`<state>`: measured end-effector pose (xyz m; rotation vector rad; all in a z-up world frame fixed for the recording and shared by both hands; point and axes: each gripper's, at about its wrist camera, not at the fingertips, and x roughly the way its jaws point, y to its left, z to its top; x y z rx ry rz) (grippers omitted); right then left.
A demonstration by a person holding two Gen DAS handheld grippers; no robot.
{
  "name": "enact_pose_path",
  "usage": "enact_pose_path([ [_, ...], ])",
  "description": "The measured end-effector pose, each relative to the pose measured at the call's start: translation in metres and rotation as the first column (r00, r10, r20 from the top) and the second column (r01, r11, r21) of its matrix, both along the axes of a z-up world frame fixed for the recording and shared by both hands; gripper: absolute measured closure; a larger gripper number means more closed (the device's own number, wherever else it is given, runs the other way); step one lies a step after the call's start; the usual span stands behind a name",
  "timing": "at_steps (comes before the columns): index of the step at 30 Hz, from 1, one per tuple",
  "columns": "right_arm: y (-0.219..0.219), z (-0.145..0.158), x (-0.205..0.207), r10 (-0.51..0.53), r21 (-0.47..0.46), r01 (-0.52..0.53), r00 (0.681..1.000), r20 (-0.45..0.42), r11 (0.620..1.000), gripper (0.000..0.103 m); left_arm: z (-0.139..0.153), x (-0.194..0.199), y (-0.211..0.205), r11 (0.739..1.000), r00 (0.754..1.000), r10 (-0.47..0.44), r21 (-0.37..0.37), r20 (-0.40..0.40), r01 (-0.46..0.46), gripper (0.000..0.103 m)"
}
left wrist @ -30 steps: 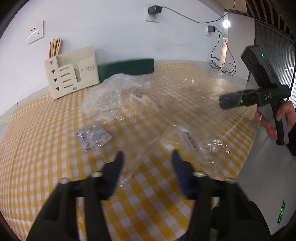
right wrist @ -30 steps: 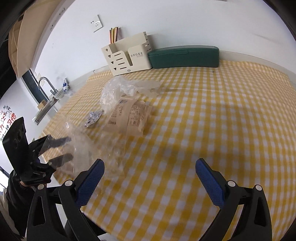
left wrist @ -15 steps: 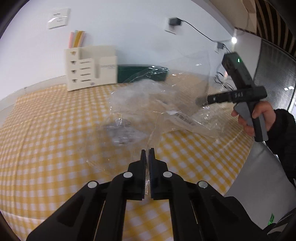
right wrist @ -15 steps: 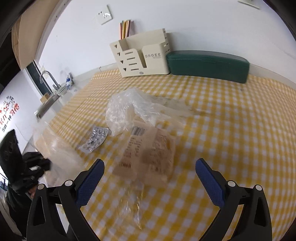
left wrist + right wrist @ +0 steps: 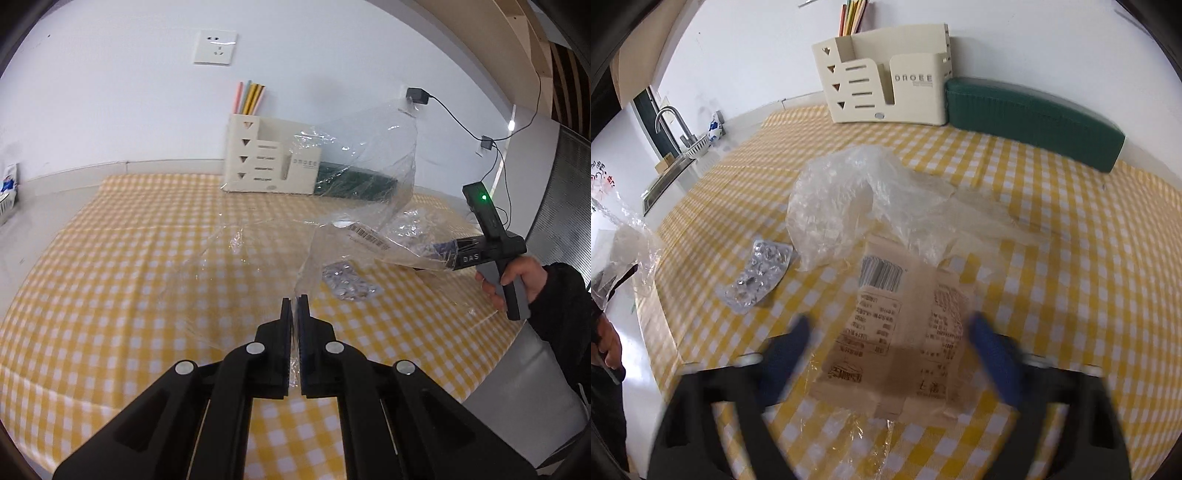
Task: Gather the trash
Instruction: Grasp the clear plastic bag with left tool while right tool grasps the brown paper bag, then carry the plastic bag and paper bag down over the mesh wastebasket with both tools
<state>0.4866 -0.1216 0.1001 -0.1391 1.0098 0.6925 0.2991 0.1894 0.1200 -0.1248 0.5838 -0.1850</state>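
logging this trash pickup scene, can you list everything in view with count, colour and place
clear bag: 1, see-through, lifted over the table, pinched by the left gripper
crumpled plastic: 1, cloudy clear, middle of the table
paper packet: 1, tan with black print, in front of the crumpled plastic
pill sheet: 1, silver, on the table left of the packet
organizer: 1, cream, at the wall
sticks: several, mixed colours, standing in the organizer
green box: 1, dark green, right of the organizer
tablecloth: 1, yellow and white check, covers the table
faucet: 1, metal, far left by the sink
wall socket: 1, white, above the organizer
left gripper: black, shut on the bag
right gripper: blue pads, open around the packet
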Motion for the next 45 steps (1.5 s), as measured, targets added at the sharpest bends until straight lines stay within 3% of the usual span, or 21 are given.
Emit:
enact_pose_path([
  [2,-0.003,-0.001,-0.002,-0.002,0.020,0.002,1.000,-0.016,1.000,0.040,-0.001,-0.004,0.004,1.000,1.000,0.010,-0.004,-0.006,-0.010,0.098],
  [11,-0.029,0.014,-0.017,-0.003,0.136,0.011,0.998,-0.062,0.991,0.043,-0.003,-0.015,0.013,0.999,1.000,0.026,-0.028,-0.002,-0.026,0.098],
  [15,-0.042,0.016,-0.015,-0.031,0.142,0.040,0.998,-0.063,0.989,0.071,-0.003,-0.015,0.008,1.000,1.000,0.024,-0.015,0.002,-0.024,0.098],
  [16,-0.043,0.016,-0.015,-0.030,0.140,0.038,0.997,-0.065,0.989,0.073,-0.003,-0.015,0.007,1.000,1.000,0.025,-0.012,0.002,-0.025,0.098],
  [17,-0.045,0.016,-0.017,-0.025,0.136,0.033,0.998,-0.060,0.990,0.073,-0.003,-0.014,0.006,1.000,1.000,0.026,-0.013,0.002,-0.026,0.098],
  [18,-0.045,0.017,-0.020,-0.020,0.126,0.025,0.999,-0.041,0.992,0.066,-0.003,-0.013,0.005,0.999,1.000,0.025,-0.021,0.002,-0.025,0.098],
  [19,-0.045,0.019,-0.023,-0.011,0.115,0.013,1.000,-0.014,0.993,0.054,-0.003,-0.013,0.005,0.999,1.000,0.023,-0.024,0.001,-0.023,0.098],
  [20,-0.044,0.020,-0.026,-0.007,0.106,0.006,1.000,0.008,0.994,0.032,-0.004,-0.012,0.005,0.999,1.000,0.022,-0.025,0.000,-0.022,0.098],
  [26,-0.024,0.015,-0.034,0.034,0.056,-0.036,0.999,0.037,0.998,0.019,-0.009,-0.007,0.001,1.000,1.000,0.010,-0.023,-0.015,-0.011,0.098],
  [29,-0.015,0.007,-0.030,0.039,0.016,-0.040,0.999,0.031,0.999,0.022,-0.010,-0.007,-0.001,1.000,1.000,0.005,-0.025,-0.016,-0.005,0.098],
  [31,-0.014,0.002,-0.026,0.038,0.007,-0.038,0.999,0.015,0.999,0.034,-0.011,-0.007,-0.001,1.000,1.000,0.002,-0.024,-0.015,-0.002,0.098],
  [32,-0.016,0.000,-0.024,0.037,0.017,-0.037,0.999,0.003,0.999,0.046,-0.011,-0.007,0.000,1.000,1.000,0.003,-0.025,-0.015,-0.003,0.098],
  [35,-0.023,0.000,-0.023,0.032,0.048,-0.031,0.999,-0.010,0.998,0.052,-0.011,-0.008,0.000,1.000,1.000,0.004,-0.027,-0.015,-0.004,0.098],
  [45,-0.073,0.029,-0.022,-0.050,0.211,0.051,0.999,-0.011,0.976,0.055,-0.009,-0.007,-0.005,1.000,1.000,0.006,-0.025,-0.008,-0.006,0.098],
])
